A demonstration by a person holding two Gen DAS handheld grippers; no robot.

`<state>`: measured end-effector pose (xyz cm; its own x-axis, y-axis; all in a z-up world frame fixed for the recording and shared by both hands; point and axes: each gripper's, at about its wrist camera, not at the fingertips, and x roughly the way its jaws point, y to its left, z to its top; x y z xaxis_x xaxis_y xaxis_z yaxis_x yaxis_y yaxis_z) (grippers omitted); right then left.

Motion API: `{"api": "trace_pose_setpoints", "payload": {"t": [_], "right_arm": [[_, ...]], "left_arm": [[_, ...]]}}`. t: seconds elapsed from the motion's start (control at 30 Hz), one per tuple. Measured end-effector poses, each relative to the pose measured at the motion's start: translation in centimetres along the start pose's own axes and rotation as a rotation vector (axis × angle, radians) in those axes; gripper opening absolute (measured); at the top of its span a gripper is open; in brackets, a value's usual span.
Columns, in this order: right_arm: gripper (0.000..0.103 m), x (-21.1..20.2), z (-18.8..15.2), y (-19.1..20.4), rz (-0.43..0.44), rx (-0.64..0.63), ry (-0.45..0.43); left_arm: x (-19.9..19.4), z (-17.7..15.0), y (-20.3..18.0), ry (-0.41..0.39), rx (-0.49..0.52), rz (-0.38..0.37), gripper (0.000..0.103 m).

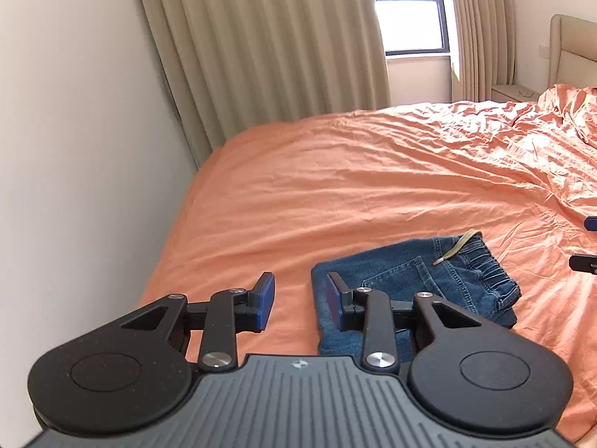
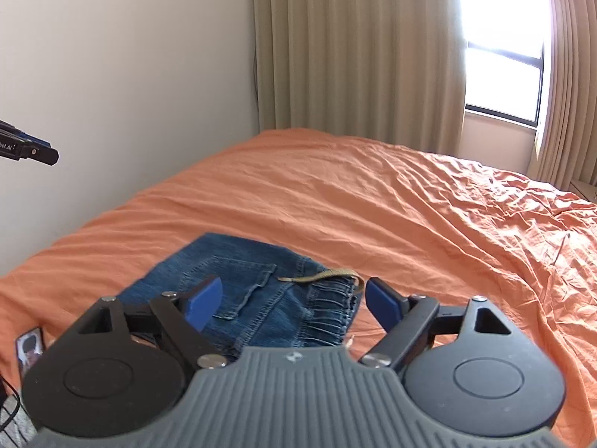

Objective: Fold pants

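Note:
Blue denim pants (image 1: pixel 414 283) lie folded into a compact bundle on the orange bed (image 1: pixel 335 171), back pocket up, elastic waistband and a tan drawstring (image 1: pixel 457 246) to the right. My left gripper (image 1: pixel 298 300) is open and empty, above the bundle's left edge. In the right wrist view the pants (image 2: pixel 253 291) lie under my right gripper (image 2: pixel 293 300), which is open and empty, held over the pocket and waistband. The drawstring (image 2: pixel 321 276) lies across the top. The right gripper's tips show at the left wrist view's right edge (image 1: pixel 585 242).
A white wall (image 1: pixel 74 149) runs along the bed's left side. Beige curtains (image 1: pixel 261 37) and a window (image 1: pixel 406 7) are beyond the bed. A headboard (image 1: pixel 571 52) and rumpled bedding stand at far right. A phone (image 2: pixel 29 347) lies at the bed's near left corner.

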<state>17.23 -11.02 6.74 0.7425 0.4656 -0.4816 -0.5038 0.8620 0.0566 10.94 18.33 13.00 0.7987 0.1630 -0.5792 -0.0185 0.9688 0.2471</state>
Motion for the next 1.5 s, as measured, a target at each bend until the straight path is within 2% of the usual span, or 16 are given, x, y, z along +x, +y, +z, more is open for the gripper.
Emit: {"api": "trace_pose_setpoints", "payload": {"t": [0.07,0.1,0.2,0.23,0.3,0.37,0.53,0.73,0.83,0.97,1.13,1.5], "right_arm": [[0.08,-2.1,-0.2,1.5,0.023,-0.003,-0.04],[0.081,-3.0,-0.5,2.2,0.019,-0.008,-0.057],[0.081,-5.0,-1.9,4.5,0.001,-0.03,-0.104],[0.081,-5.6,-2.5,5.2,0.006,-0.034,-0.121],[0.081,-6.7,-4.0,6.4,0.022,-0.053,-0.157],[0.081,-7.2,-5.3,7.6,-0.016,-0.081,-0.171],[0.081,-7.5,-8.3,9.0,-0.082,-0.11,-0.203],[0.081,-5.4,-10.5,8.5,-0.14,-0.089,-0.104],[0.081,-4.0,-11.1,7.7,-0.153,-0.044,-0.043],[0.081,-2.5,-11.6,7.1,-0.164,0.002,-0.006],[0.081,-1.5,-12.1,6.6,-0.163,0.028,0.013],[0.081,-1.5,-12.3,6.2,-0.15,0.06,0.014]], "left_arm": [[-2.5,-0.3,-1.0,-0.034,0.02,-0.001,0.051],[-3.5,-0.9,-1.8,-0.049,0.021,-0.003,0.054],[-4.8,-3.2,-3.8,-0.071,-0.061,0.006,0.063],[-4.9,-4.2,-4.6,-0.082,-0.094,-0.015,0.07],[-4.8,-6.2,-6.1,-0.105,-0.168,-0.011,0.074],[-4.2,-8.0,-8.0,-0.13,-0.195,0.008,0.081],[-2.2,-11.0,-12.2,-0.147,-0.267,0.002,0.082],[0.0,-13.6,-15.6,-0.133,-0.245,0.064,0.083],[0.7,-14.6,-16.2,-0.111,-0.244,0.055,0.083],[1.9,-15.4,-16.6,-0.049,-0.247,0.047,0.083],[2.7,-16.2,-17.1,-0.01,-0.238,0.033,0.083],[2.7,-16.0,-17.3,0.001,-0.24,0.028,0.083]]}}
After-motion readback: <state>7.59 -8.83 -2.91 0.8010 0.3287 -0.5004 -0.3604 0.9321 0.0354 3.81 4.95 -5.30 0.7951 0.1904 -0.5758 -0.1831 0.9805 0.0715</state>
